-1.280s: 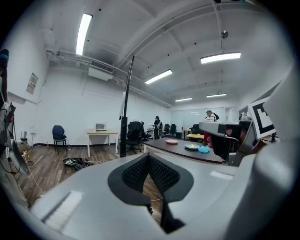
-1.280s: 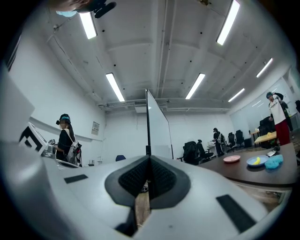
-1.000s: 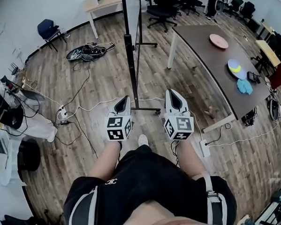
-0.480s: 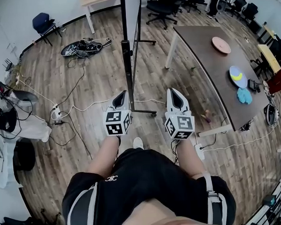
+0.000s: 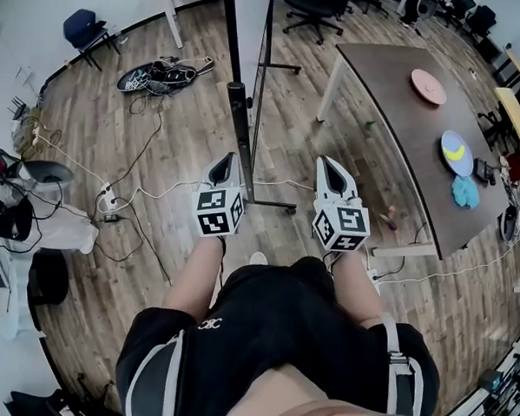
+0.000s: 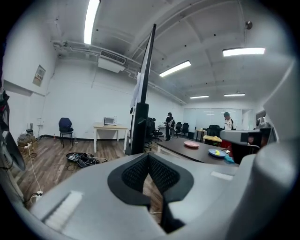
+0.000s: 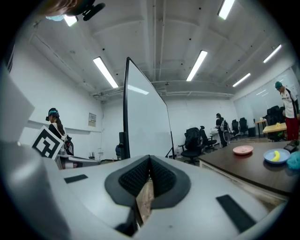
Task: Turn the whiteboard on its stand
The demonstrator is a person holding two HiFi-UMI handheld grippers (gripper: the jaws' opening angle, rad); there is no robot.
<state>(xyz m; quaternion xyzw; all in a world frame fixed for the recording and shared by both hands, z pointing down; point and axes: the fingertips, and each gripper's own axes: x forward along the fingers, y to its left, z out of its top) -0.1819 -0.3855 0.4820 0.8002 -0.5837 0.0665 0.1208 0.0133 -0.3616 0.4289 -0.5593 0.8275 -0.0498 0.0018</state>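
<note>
The person is facing the whiteboard (image 5: 252, 29), holding the left gripper (image 5: 225, 164) and right gripper (image 5: 327, 166) closed and empty. Turning it probably calls for opening the jaws onto its edge.

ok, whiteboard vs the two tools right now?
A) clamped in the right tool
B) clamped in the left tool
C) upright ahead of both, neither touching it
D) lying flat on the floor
C: the whiteboard stands upright, edge-on, ahead of the left tool and the right tool. Each tool's jaws are together with nothing between them.
</note>
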